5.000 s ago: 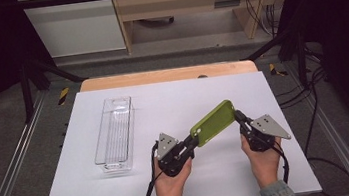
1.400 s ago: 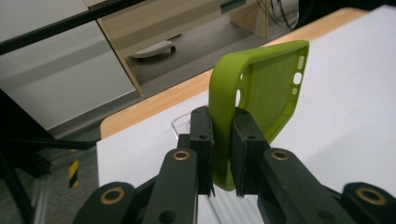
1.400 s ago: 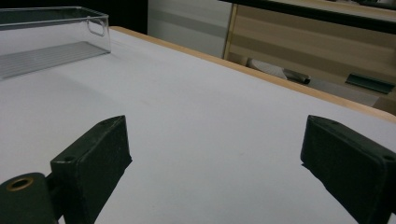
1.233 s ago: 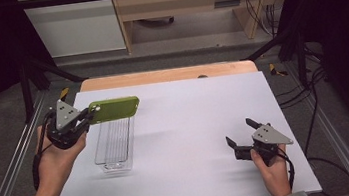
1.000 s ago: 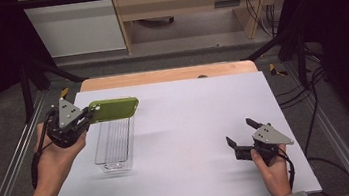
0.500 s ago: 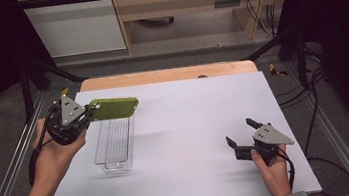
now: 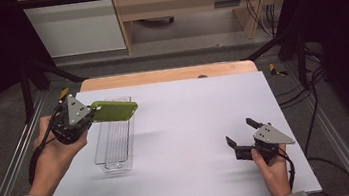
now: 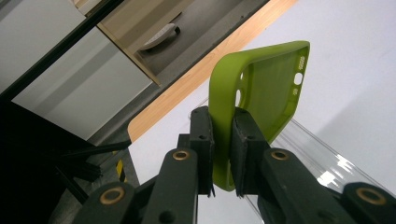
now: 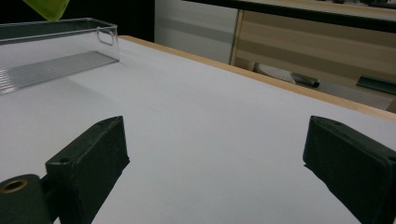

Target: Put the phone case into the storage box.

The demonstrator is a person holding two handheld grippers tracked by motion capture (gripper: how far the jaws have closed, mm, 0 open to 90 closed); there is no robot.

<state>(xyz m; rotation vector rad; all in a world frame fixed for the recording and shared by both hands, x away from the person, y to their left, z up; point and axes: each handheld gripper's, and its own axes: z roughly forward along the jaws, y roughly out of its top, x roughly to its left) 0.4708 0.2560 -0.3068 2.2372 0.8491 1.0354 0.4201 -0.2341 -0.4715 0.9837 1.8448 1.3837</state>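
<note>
We look along the right gripper (image 9: pixel 219 154), whose two black jaws stand far apart with nothing between them, low over the white table (image 9: pixel 210 107). The left jaw rises from the bottom left corner and the right jaw from the bottom right, both close to the table surface. Far beyond the left jaw, at the upper left, a clear plastic bin (image 9: pixel 56 51) rests on the table, with a ridged floor and an oval handle hole in its end wall. Above the bin, at the top edge, we see a corner of a lime-green phone case (image 9: pixel 46 7). Behind the table's wooden far edge stands pale wooden furniture (image 9: pixel 317 46).
</note>
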